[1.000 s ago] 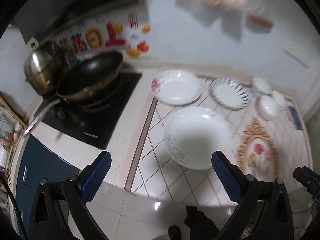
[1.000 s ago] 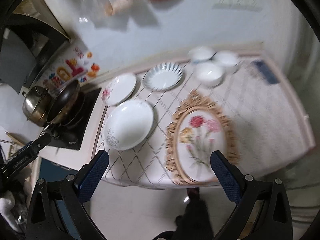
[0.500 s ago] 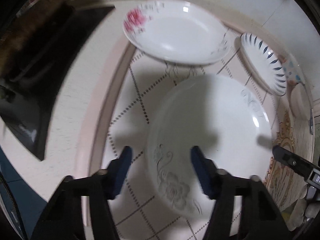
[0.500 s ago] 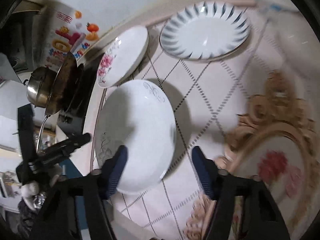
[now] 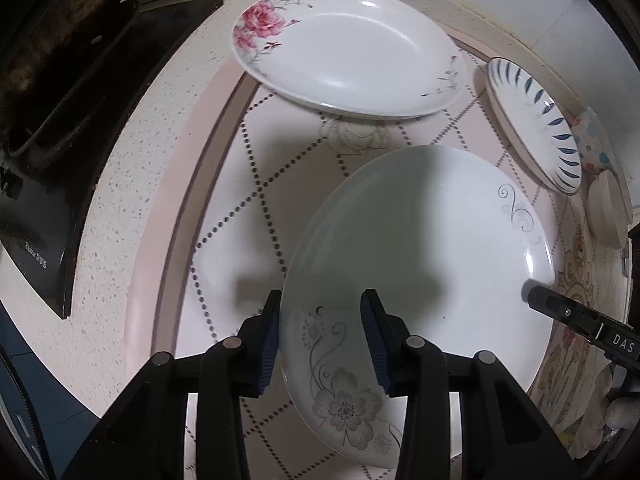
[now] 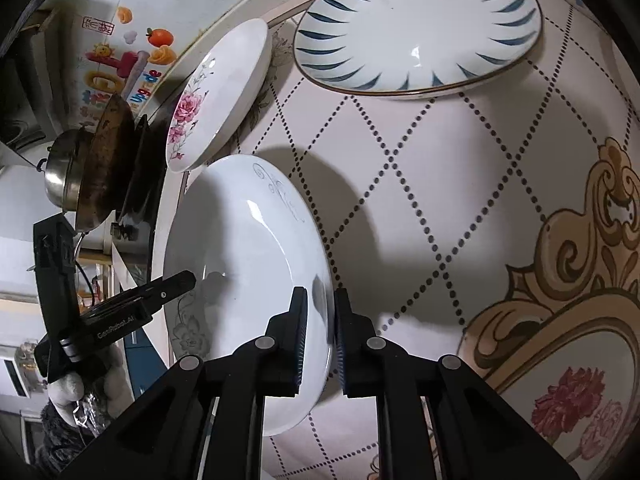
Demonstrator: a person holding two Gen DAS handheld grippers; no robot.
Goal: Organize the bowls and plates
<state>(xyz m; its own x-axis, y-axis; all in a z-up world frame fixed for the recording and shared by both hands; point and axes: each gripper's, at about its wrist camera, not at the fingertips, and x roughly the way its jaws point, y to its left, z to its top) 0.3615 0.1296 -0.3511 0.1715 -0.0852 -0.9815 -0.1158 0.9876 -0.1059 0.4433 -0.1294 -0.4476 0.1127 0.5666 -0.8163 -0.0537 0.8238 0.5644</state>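
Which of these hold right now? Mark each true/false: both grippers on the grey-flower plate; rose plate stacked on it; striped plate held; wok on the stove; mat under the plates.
1. Both grippers straddle the grey-flower plate's rim: left gripper, right gripper. True.
2. The rose plate is stacked on it. False: it lies apart, farther back.
3. The striped plate is held. False: it rests on the mat.
4. A wok sits on the stove. True.
5. The mat lies under the plates. True.
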